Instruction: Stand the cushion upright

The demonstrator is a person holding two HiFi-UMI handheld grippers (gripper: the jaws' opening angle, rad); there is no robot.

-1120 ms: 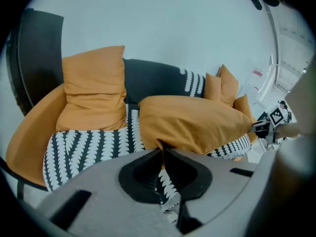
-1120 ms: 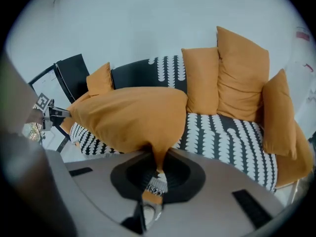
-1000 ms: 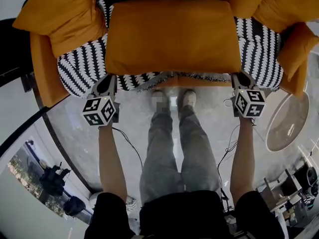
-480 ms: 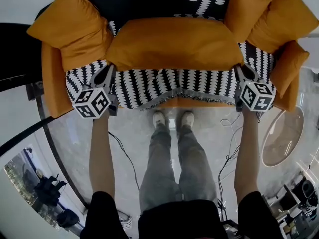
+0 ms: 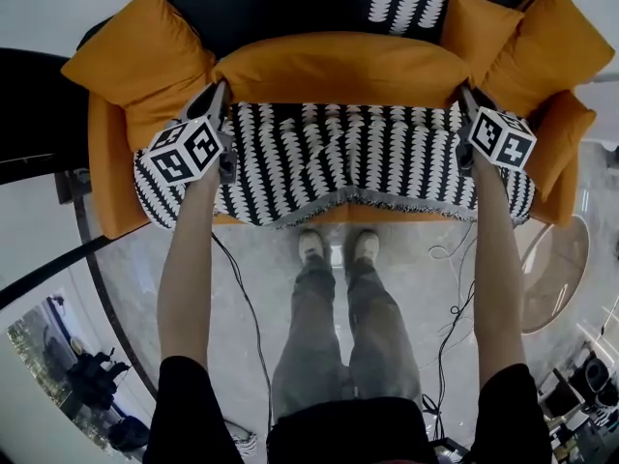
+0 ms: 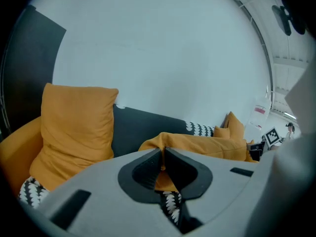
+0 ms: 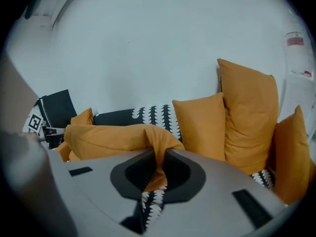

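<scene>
A long orange cushion (image 5: 338,69) spans the sofa's width, lifted on edge near the backrest. My left gripper (image 5: 221,87) is shut on the cushion's left corner (image 6: 163,144). At the other end my right gripper (image 5: 464,92) is shut on the right corner (image 7: 159,152). In both gripper views orange fabric is pinched between the jaws, and the cushion (image 7: 113,137) stretches away sideways toward the other gripper.
The sofa seat (image 5: 338,158) has a black-and-white patterned cover. Orange pillows stand at the left (image 5: 135,56) and right (image 5: 542,46) ends, with a smaller one (image 5: 556,133) on the right arm. A round table (image 5: 551,274) is at the right; cables (image 5: 450,288) lie on the floor.
Both grippers have carried the cushion up and back from the seat's front edge toward the backrest. The patterned seat is now uncovered, and the cushion has tipped from flat onto its edge.
</scene>
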